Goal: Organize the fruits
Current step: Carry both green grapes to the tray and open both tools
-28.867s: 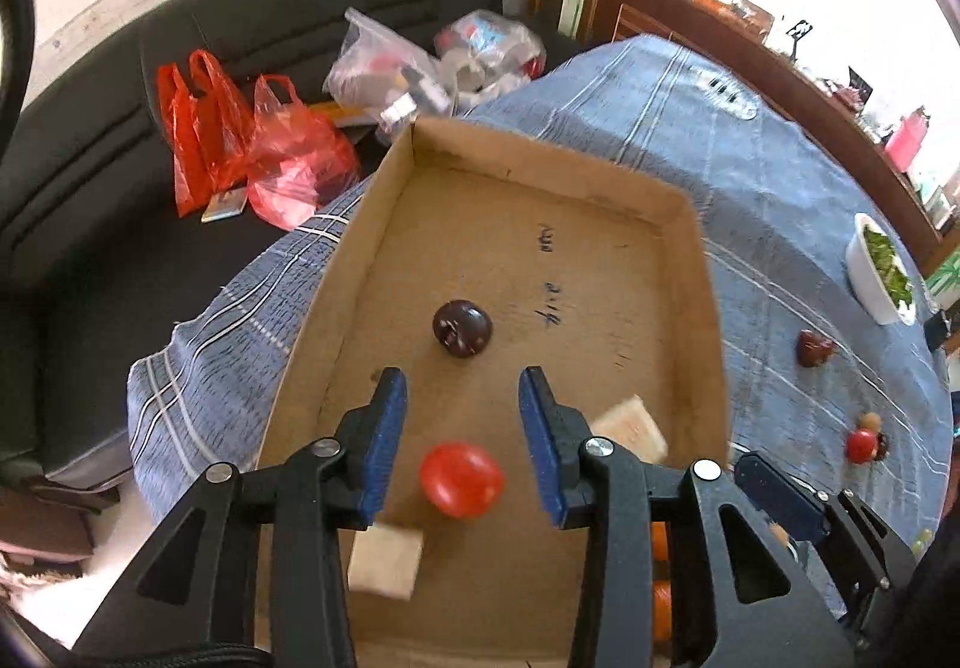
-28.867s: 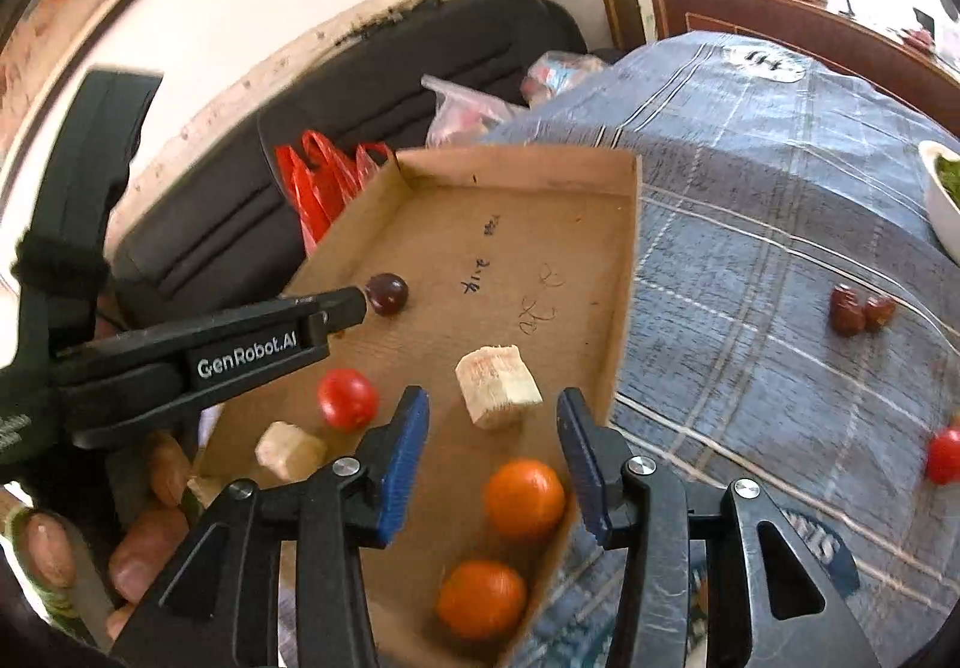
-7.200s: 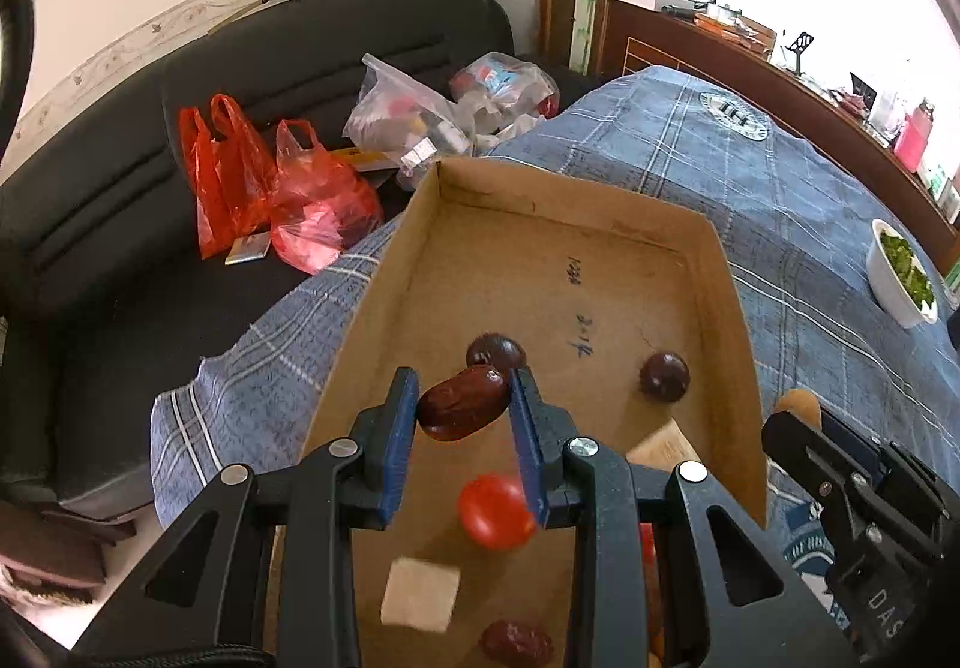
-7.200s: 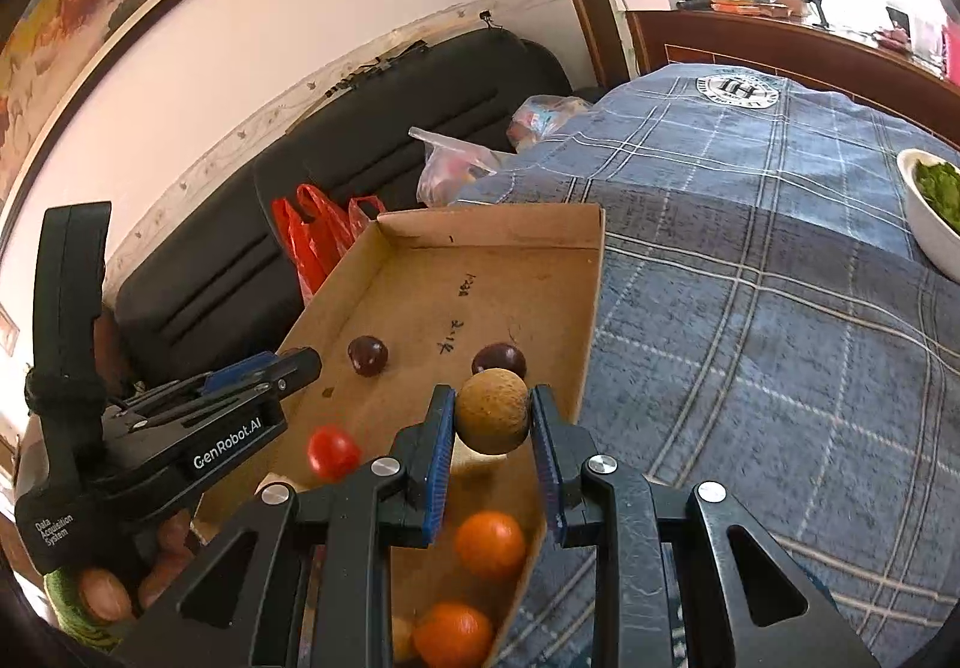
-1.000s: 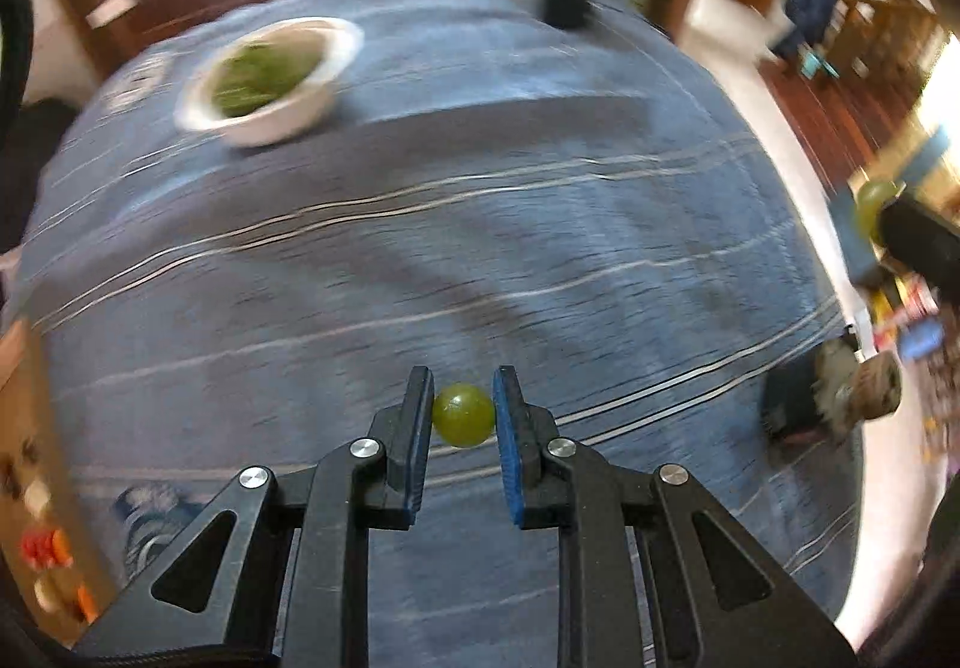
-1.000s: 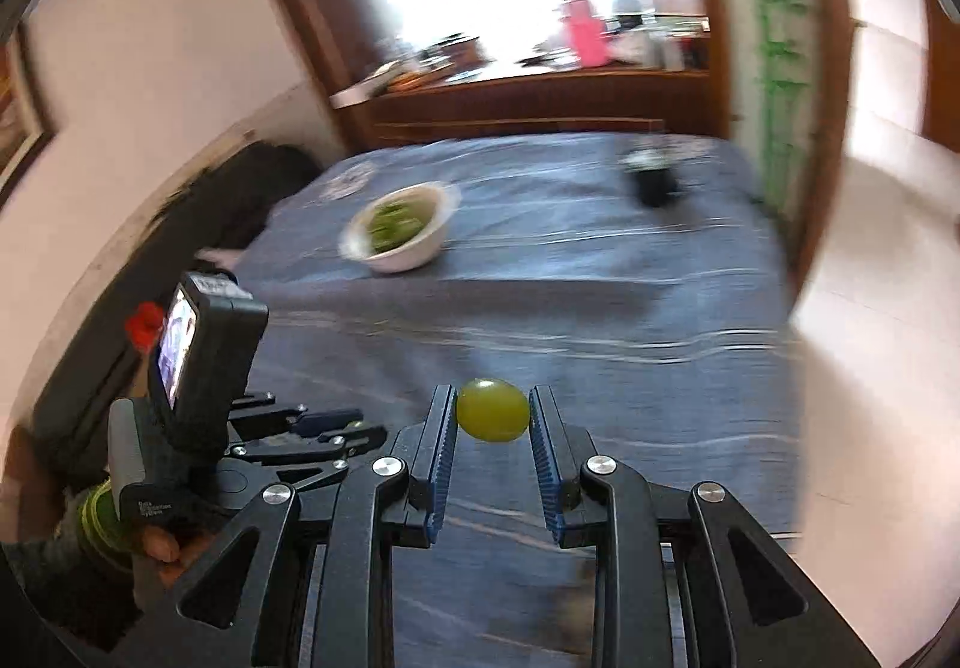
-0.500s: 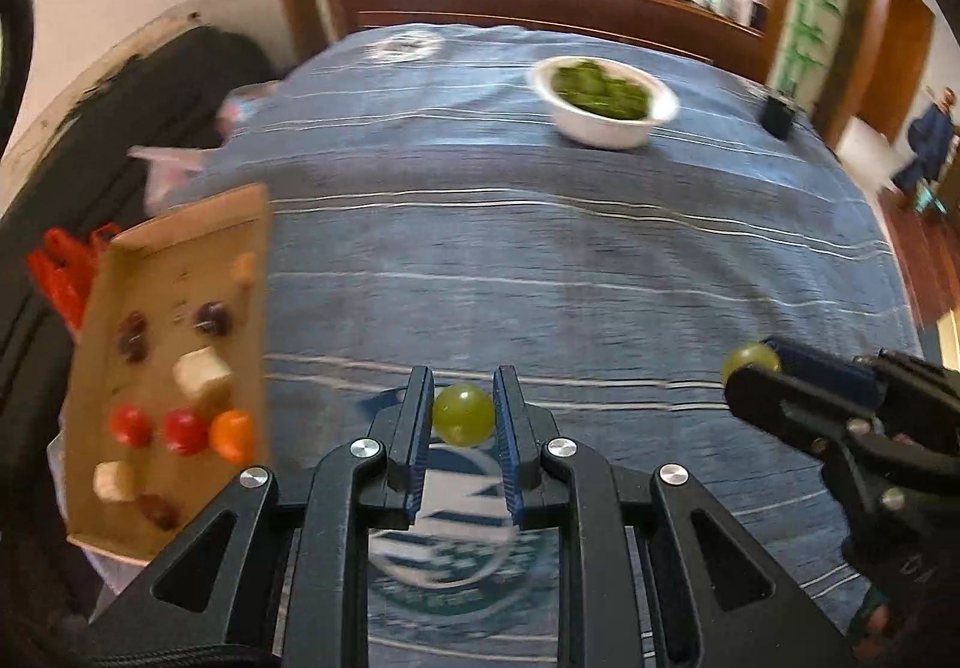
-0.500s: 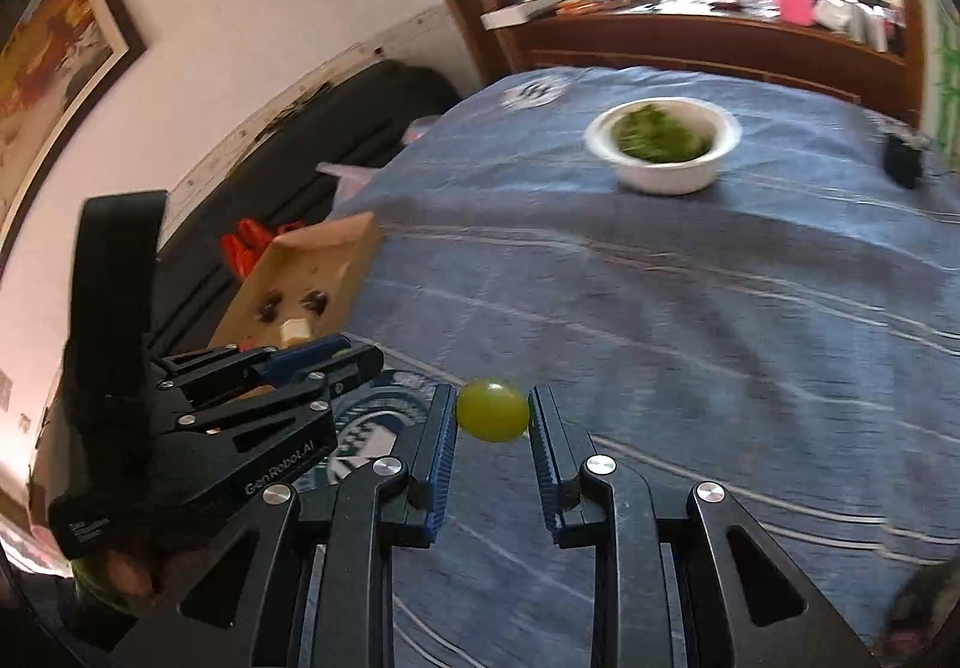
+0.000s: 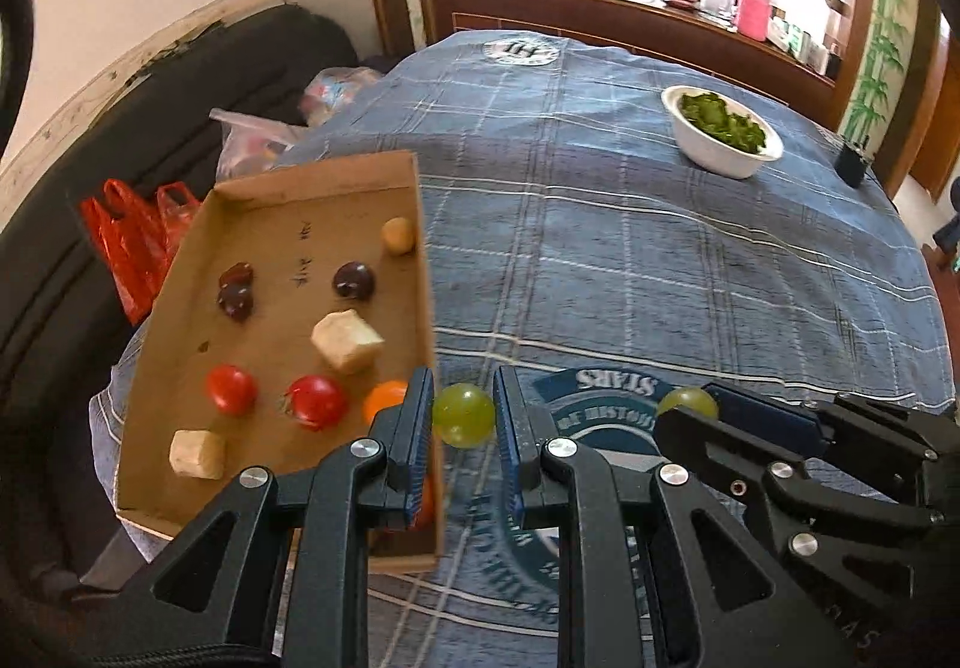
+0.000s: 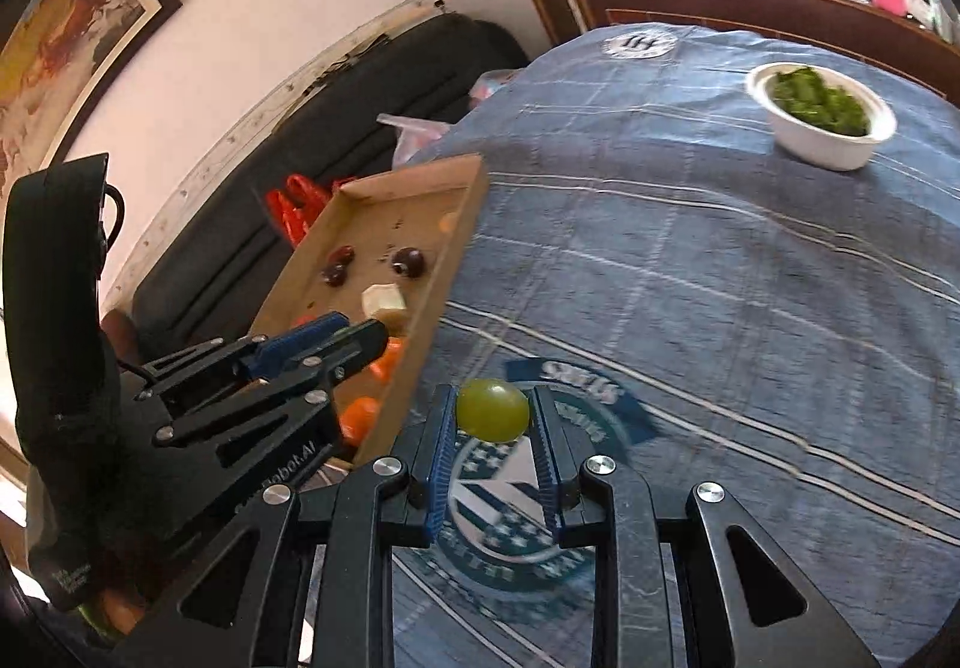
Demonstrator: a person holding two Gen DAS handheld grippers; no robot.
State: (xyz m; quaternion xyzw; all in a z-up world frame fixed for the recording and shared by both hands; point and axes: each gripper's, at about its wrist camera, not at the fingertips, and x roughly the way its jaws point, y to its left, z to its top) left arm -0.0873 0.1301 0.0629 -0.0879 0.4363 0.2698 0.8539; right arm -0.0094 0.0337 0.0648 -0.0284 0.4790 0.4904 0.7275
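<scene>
My left gripper (image 9: pixel 463 416) is shut on a green grape (image 9: pixel 463 415) and holds it above the right rim of the cardboard tray (image 9: pixel 192 224). The tray holds red tomatoes (image 9: pixel 231 389), dark dates (image 9: pixel 354 279), pale cubes (image 9: pixel 347 339), oranges (image 9: pixel 384 397) and a tan round fruit (image 9: pixel 398 235). My right gripper (image 10: pixel 493 411) is shut on a second green grape (image 10: pixel 493 409), above the blue cloth just right of the tray (image 10: pixel 462 236). The right gripper also shows in the left wrist view (image 9: pixel 690 407), and the left gripper in the right wrist view (image 10: pixel 336 335).
A white bowl of greens (image 9: pixel 723 131) stands at the far right of the blue checked tablecloth (image 9: pixel 660 260). A black sofa (image 9: pixel 72 176) with red bags (image 9: pixel 120 236) lies beyond the tray. A wooden sideboard (image 9: pixel 600 14) runs along the far side.
Both grippers have swung further toward the tray with their grapes held. The tray is now much nearer, right under the left gripper's fingers.
</scene>
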